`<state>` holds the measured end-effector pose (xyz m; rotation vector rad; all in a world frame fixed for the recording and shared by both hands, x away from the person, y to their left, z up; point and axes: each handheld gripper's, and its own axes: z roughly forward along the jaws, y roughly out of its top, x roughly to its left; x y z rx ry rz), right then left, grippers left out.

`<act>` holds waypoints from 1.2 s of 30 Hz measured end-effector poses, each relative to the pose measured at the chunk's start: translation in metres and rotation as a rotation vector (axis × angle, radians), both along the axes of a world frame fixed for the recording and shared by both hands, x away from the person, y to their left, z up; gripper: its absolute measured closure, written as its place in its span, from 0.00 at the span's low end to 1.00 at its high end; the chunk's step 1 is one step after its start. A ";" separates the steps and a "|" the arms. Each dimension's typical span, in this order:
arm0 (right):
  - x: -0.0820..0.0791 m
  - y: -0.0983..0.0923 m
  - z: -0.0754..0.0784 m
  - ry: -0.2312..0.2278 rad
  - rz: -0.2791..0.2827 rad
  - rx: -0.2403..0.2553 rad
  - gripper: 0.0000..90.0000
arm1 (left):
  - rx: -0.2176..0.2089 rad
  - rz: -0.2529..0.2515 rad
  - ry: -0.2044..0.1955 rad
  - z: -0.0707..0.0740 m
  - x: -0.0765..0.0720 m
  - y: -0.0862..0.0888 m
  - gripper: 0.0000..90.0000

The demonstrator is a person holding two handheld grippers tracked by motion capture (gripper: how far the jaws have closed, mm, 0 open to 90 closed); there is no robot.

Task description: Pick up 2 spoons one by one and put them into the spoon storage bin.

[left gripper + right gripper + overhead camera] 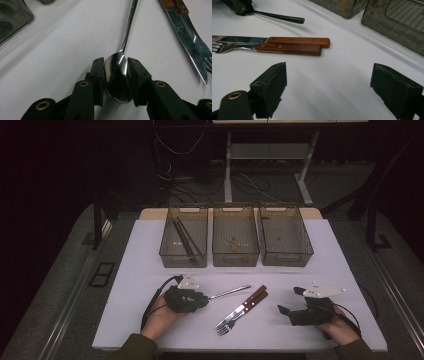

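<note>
Spoon (pixel 117 77) beside knife (pixel 186 42), fork (pixel 208 63); bins (pixel 236 240) beyond.

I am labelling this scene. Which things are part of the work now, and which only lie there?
In the work: left gripper, its jaws around the spoon bowl.

Lying about: knife, fork, three bins, chopsticks in the left bin, open right gripper.

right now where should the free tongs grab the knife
Grip the knife by its wooden handle, coming straight down from above with the right tongs, pads across the handle's width. It lies flat, tight beside the fork, so the outer edge and top are the free faces.
</note>
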<state>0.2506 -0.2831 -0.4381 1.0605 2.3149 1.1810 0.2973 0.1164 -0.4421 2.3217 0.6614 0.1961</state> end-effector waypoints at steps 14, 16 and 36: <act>0.000 0.000 0.000 -0.004 0.002 -0.001 0.16 | 0.008 -0.030 -0.023 0.006 -0.005 -0.002 0.87; 0.000 0.000 0.000 -0.004 0.001 -0.001 0.16 | 0.008 -0.032 -0.022 0.006 -0.005 -0.002 0.88; 0.000 0.000 0.000 -0.003 0.002 0.001 0.16 | -0.030 0.028 -0.018 0.010 -0.006 -0.002 0.96</act>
